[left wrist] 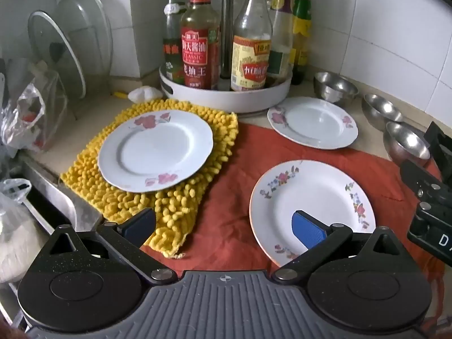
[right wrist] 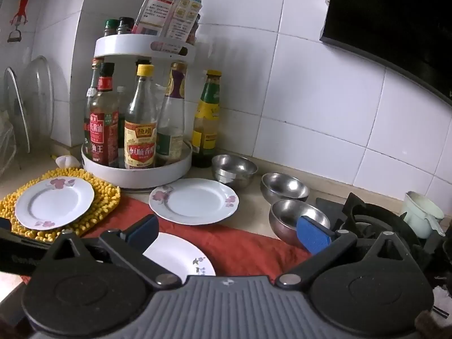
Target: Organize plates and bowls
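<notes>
Three white floral plates lie on the counter. One plate point(left wrist: 155, 149) point(right wrist: 54, 203) sits on a yellow mat. A second plate point(left wrist: 312, 121) point(right wrist: 194, 200) lies by the bottle rack. The nearest plate point(left wrist: 310, 209) point(right wrist: 180, 257) lies on the red cloth point(left wrist: 234, 186). Three steel bowls point(left wrist: 334, 87) point(left wrist: 381, 110) point(left wrist: 406, 144) stand at the right; in the right wrist view they are the far bowl point(right wrist: 234, 169), middle bowl point(right wrist: 284, 188) and near bowl point(right wrist: 296, 217). My left gripper point(left wrist: 223, 230) is open and empty above the cloth. My right gripper point(right wrist: 227, 233) is open and empty; its body point(left wrist: 429, 197) shows at the right edge.
A white two-tier turntable point(left wrist: 226, 96) point(right wrist: 135, 169) with several sauce bottles stands at the back. Glass lids point(left wrist: 65, 48) lean in a rack at left, over plastic bags point(left wrist: 22, 118) and a sink edge point(left wrist: 56, 195). A gas hob point(right wrist: 375, 220) and a pale cup point(right wrist: 421, 214) are at right.
</notes>
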The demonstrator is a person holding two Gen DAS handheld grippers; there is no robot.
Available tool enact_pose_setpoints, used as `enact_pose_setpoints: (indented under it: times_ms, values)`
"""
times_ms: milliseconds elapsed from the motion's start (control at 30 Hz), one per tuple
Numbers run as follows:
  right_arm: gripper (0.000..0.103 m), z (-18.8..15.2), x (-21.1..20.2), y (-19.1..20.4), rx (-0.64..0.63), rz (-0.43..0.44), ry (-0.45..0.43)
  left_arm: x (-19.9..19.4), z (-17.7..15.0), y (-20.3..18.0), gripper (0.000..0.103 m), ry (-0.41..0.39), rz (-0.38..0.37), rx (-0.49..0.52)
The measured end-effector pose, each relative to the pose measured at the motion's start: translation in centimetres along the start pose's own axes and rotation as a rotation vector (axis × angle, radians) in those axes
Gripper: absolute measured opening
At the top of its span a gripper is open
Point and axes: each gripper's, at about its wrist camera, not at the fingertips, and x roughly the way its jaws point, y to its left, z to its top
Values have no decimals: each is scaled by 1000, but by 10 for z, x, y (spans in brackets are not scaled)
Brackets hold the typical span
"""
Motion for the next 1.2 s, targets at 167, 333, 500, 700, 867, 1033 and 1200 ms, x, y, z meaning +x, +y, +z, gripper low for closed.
enact_pose_setpoints:
  times_ms: [167, 333, 500, 700, 867, 1033, 1200]
  values:
    - [100, -7, -6, -3, 10, -7, 15, 4, -6, -2, 103, 69, 6, -23]
    - [100, -7, -1, 3, -5, -3, 58, 10, -15, 11, 103, 109, -21, -122]
    - [100, -4, 2, -2, 0, 9, 72, -1, -14, 19, 103, 50, -17, -176]
    - [100, -3, -1, 3, -4, 17, 60, -9, -12, 20, 103, 20, -69, -177]
    - [100, -2, -2, 5, -3, 25, 46, -7, -13, 14, 100, 50, -34, -119]
    - [100, 0, -2, 3, 5, 26, 30, -5, -15, 21, 98, 49, -57, -139]
    - [100, -1, 0, 3, 2, 40, 38, -2, -17, 25, 99, 76, -52, -169]
